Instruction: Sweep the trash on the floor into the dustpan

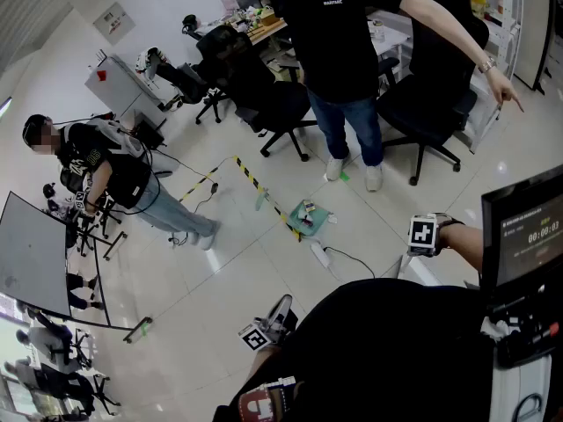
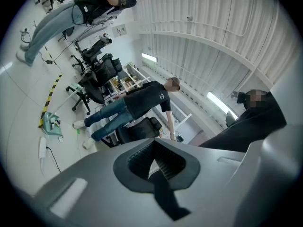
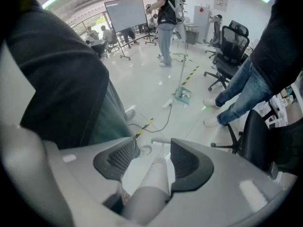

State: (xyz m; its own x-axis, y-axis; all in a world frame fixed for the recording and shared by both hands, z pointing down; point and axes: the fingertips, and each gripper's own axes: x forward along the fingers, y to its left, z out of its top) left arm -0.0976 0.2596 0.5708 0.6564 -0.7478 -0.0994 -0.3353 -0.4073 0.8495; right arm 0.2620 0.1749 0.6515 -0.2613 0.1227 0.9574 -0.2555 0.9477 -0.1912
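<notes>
Pale handle (image 3: 154, 187) stands between the right gripper's (image 3: 152, 151) wide jaws; left gripper's (image 2: 155, 159) jaws closed.

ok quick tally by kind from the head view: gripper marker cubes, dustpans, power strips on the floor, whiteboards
marker cubes: 2
teal dustpan: 1
white power strip: 1
whiteboard: 1
total: 5
</notes>
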